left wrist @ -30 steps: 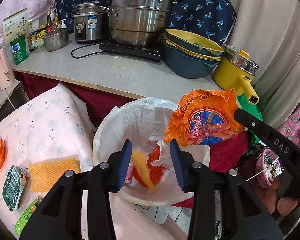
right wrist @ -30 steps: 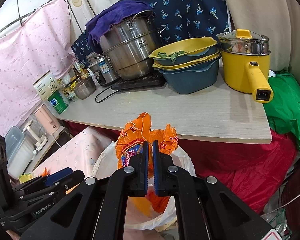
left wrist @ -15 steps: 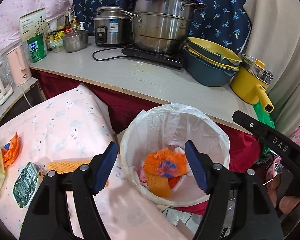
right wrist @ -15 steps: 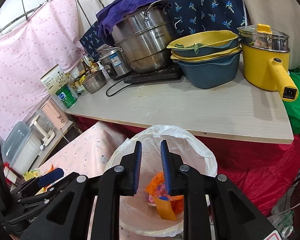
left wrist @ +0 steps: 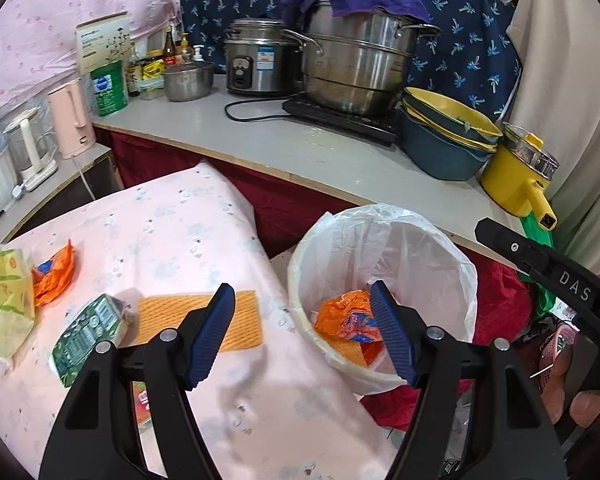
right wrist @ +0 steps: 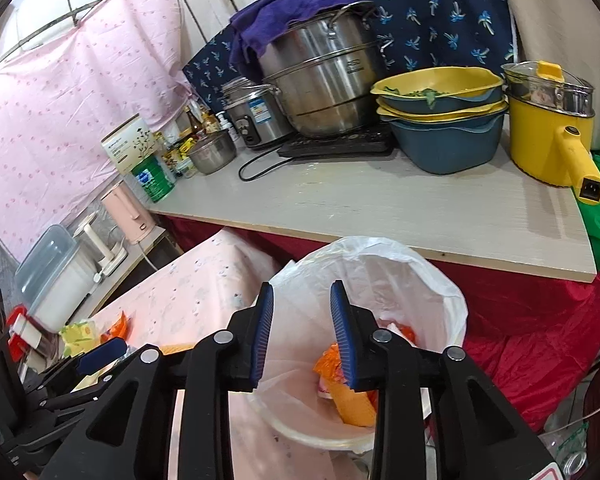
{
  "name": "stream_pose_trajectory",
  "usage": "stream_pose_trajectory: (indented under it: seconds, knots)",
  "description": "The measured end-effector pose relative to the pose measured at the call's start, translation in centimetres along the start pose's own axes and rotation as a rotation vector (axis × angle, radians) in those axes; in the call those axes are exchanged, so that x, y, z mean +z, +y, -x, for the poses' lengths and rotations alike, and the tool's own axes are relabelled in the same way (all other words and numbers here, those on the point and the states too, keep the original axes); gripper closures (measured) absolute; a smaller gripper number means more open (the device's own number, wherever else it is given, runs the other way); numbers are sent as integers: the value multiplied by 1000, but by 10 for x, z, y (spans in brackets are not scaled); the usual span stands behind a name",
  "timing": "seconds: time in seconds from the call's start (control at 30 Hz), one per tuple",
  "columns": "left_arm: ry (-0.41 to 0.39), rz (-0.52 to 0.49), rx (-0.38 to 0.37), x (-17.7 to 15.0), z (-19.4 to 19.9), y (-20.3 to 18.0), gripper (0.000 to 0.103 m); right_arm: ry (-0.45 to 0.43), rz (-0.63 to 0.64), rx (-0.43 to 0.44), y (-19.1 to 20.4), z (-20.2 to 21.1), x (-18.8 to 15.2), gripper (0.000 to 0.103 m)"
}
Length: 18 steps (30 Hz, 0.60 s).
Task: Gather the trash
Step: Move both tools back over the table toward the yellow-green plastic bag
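Observation:
A white-lined trash bin (left wrist: 396, 236) stands beside the pink-clothed table (left wrist: 172, 232); it also shows in the right wrist view (right wrist: 384, 264). An orange wrapper (left wrist: 346, 316) lies inside it. My left gripper (left wrist: 304, 332) is open and empty, over the table edge and the bin rim. My right gripper (right wrist: 302, 332) is open and empty above the bin. On the table lie an orange mesh sheet (left wrist: 204, 320), a green packet (left wrist: 88, 332), a yellow-green wrapper (left wrist: 4, 304) and a small orange wrapper (left wrist: 54, 276).
A counter (left wrist: 300, 152) behind the bin carries a steel steamer pot (left wrist: 356, 64), rice cooker (left wrist: 256, 64), stacked blue and yellow basins (left wrist: 444, 136) and a yellow electric pot (left wrist: 520, 176). A pink kettle (left wrist: 70, 118) stands at the left. Red cloth (right wrist: 532, 332) hangs under the counter.
My right gripper opened and let the orange wrapper fall into the bin. My left gripper opened wider and drew back toward the table, bringing the wrappers there into view.

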State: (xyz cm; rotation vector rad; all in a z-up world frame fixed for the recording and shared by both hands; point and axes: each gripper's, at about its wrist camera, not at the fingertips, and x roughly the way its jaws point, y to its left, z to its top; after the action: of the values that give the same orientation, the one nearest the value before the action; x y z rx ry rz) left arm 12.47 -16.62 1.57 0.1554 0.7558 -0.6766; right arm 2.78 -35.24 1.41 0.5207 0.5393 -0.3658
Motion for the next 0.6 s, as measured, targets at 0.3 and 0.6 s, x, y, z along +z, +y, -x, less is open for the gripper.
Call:
stream_pose_trajectory:
  seconds: [0.3,0.6]
  knots:
    - [-3,65,78,-26,28,45,37,33,71,52,48,3,-19,71]
    - [-21,147,187,-48,59,102,37,70,151,110,104,3,-42,63]
